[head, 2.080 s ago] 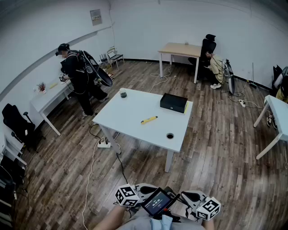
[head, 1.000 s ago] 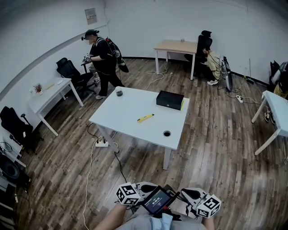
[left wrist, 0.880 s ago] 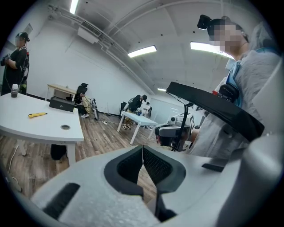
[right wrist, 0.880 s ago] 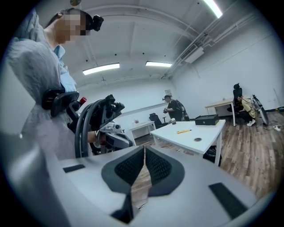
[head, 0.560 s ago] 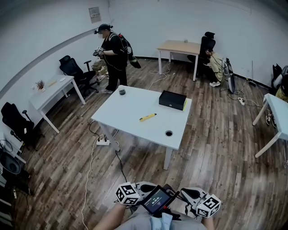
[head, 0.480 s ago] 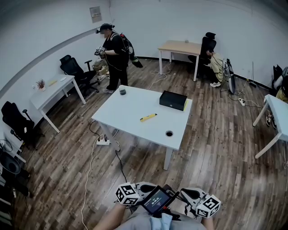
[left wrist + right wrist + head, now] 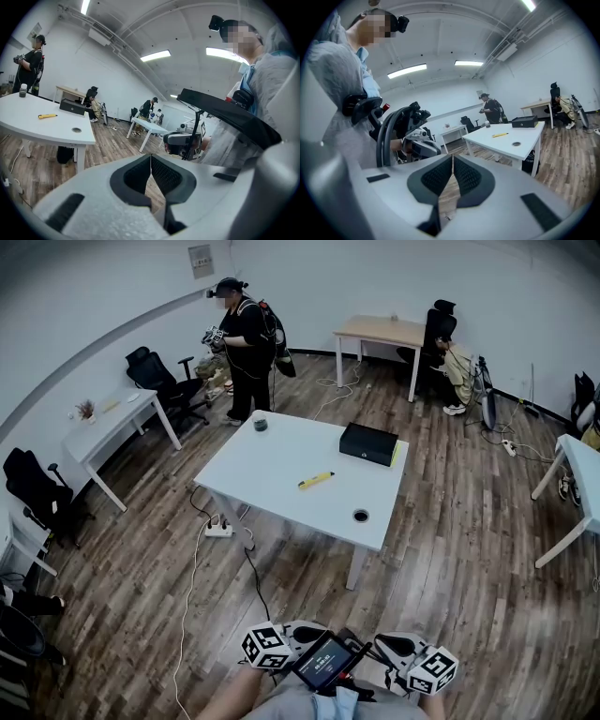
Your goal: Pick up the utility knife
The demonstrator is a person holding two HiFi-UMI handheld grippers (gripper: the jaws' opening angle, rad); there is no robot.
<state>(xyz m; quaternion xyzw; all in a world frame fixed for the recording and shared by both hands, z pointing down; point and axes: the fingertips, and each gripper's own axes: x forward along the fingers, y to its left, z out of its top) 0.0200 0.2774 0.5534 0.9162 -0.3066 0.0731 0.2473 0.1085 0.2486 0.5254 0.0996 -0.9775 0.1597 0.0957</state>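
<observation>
Item: utility knife [image 7: 315, 480], yellow, slim, lying flat on the white table [image 7: 272, 465], well ahead of both grippers and out of reach of either. Left gripper [image 7: 151, 158]: clenched, pads pressed together with nothing between them, held low by our body; from it the knife sits far off to the left. Right gripper [image 7: 453, 159]: likewise clamped on nothing, with the knife far ahead and to the right. Also on the table: a black box [image 7: 367, 442] beyond the knife, a small dark cup [image 7: 260, 425] at the far corner, and a round cable hole [image 7: 361, 516] on the near side of the knife, between it and us. On the floor between the grippers and the table: a power strip [image 7: 217, 530] with a trailing cable [image 7: 187, 615]. A person [image 7: 246, 343] stands beyond the table's far side. Hazards, as we judge them: both sets of jaws would need to open before the reach, or closed tips would simply shove the knife away. It lies low and flat, so pads coming in too high could skid it toward the hole or the edge. The cable could catch a foot on the approach. We cannot tell whether the blade is extended.
</observation>
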